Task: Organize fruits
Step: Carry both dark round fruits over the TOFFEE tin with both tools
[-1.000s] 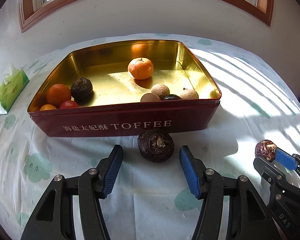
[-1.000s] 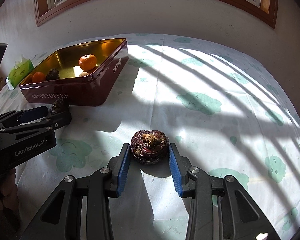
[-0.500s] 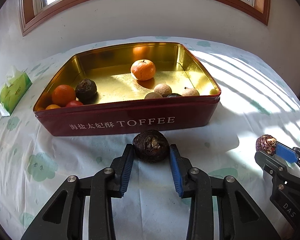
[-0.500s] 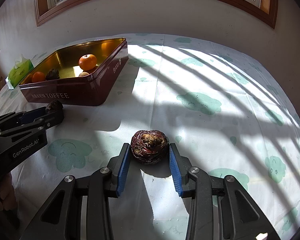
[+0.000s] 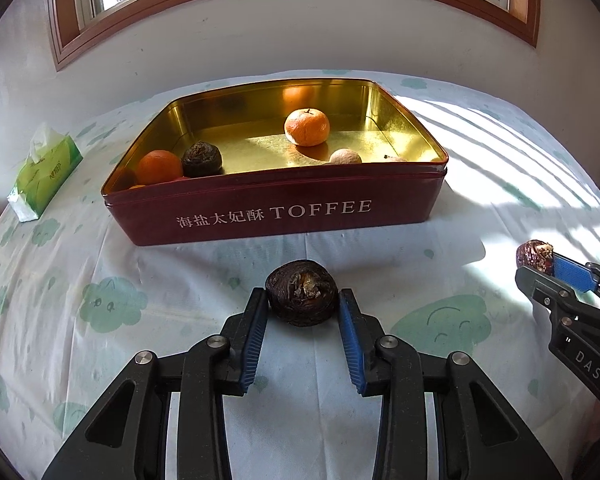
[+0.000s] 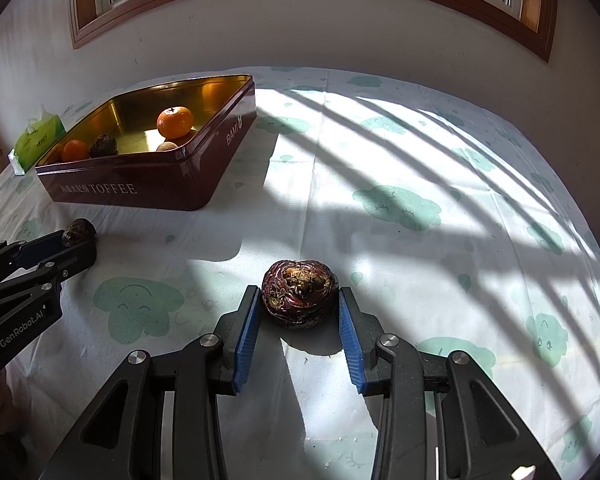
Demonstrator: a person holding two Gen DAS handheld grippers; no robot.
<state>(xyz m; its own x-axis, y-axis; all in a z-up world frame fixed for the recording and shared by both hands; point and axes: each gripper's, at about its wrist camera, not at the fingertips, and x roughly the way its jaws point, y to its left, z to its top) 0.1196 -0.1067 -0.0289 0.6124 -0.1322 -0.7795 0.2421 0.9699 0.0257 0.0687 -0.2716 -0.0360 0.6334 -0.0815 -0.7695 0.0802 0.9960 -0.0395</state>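
With both tools closed on fruit, stock reads thus: left gripper [image 5: 303,307], blue pads pressed against a dark brown wrinkled fruit [image 5: 302,298] near the front wall of the toffee tin [image 5: 276,216]; right gripper [image 6: 299,307], pads clamped on a reddish-brown wrinkled fruit [image 6: 299,298] well right of the tin, on the cloud-print tablecloth [image 6: 400,208]. Tin contents: two oranges [image 5: 307,127], one dark fruit [image 5: 201,159], one pale round fruit [image 5: 345,157], others partly hidden. Green tissue pack [image 5: 44,172] left of tin.
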